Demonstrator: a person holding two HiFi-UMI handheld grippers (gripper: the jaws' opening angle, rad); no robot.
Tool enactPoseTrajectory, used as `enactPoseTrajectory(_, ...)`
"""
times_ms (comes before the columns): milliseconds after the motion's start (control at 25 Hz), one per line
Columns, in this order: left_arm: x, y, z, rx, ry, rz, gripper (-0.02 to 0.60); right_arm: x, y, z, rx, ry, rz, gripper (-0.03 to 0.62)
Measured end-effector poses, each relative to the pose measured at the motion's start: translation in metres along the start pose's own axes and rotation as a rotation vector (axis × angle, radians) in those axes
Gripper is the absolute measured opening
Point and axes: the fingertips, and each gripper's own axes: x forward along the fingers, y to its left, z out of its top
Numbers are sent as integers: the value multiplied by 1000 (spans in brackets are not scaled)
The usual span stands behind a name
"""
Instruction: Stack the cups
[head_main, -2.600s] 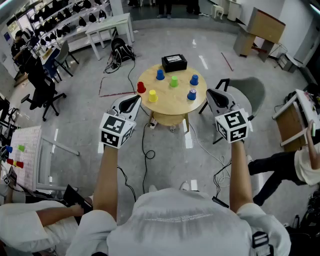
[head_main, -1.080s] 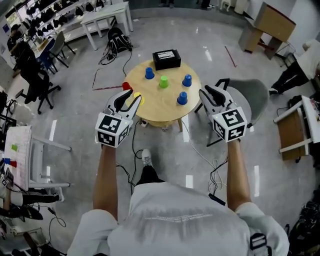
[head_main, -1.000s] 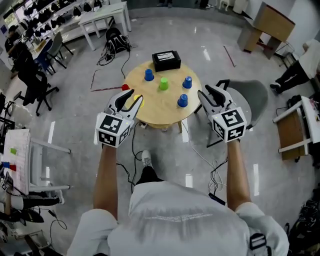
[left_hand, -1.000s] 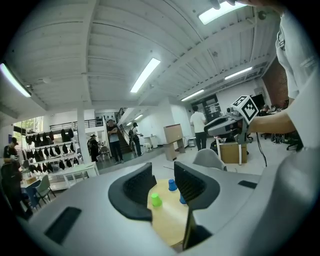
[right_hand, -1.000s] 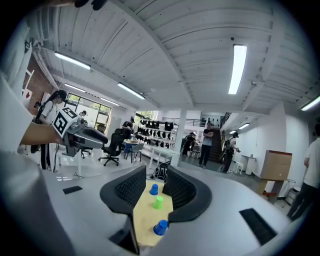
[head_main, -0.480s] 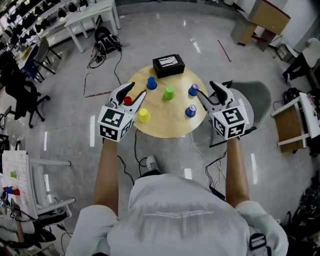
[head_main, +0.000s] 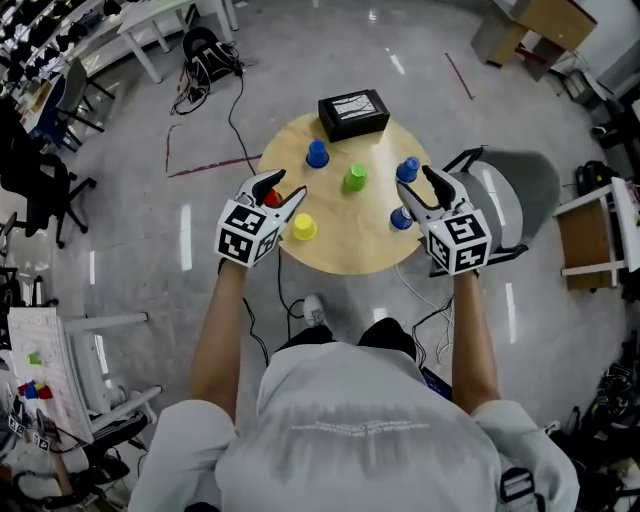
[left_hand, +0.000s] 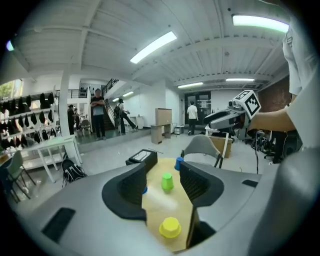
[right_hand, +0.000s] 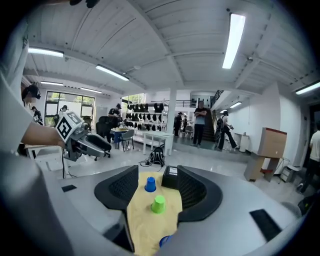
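Six tapered plastic cups stand upside down, unstacked, on the round wooden table (head_main: 345, 250): three blue cups (head_main: 317, 154), a green cup (head_main: 355, 178), a yellow cup (head_main: 304, 227) and a red cup (head_main: 272, 198). A black box (head_main: 353, 113) sits at the far edge. The left gripper (head_main: 283, 190) and right gripper (head_main: 415, 195) have just been opening; their jaws gape, gripping nothing.

The person wears a white short-sleeved T-shirt (head_main: 365, 430) with faint grey lettering across the back and a black strap (head_main: 520, 487) at the right shoulder; the forearms (head_main: 215, 335) are bare. The left gripper (head_main: 285, 187) and right gripper (head_main: 418, 187) have smooth grey shells and black ribbed pads (left_hand: 132, 187). Each carries a white cube (head_main: 248, 234) printed with black square markers.
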Motion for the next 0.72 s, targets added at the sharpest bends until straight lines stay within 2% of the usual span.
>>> enactPoseTrajectory(240,46,-11,-82,-60,169,-30,241,27,-13,-52,18,83,35,259)
enactPoseTrajectory(480,79,-26,-160,-97,365,-16,272,45,-31,-104,39,162,87,262)
enactPoseTrajectory(720,91,-31,-206,-133,488,7,285,52,-34,-133,26,211,149,262)
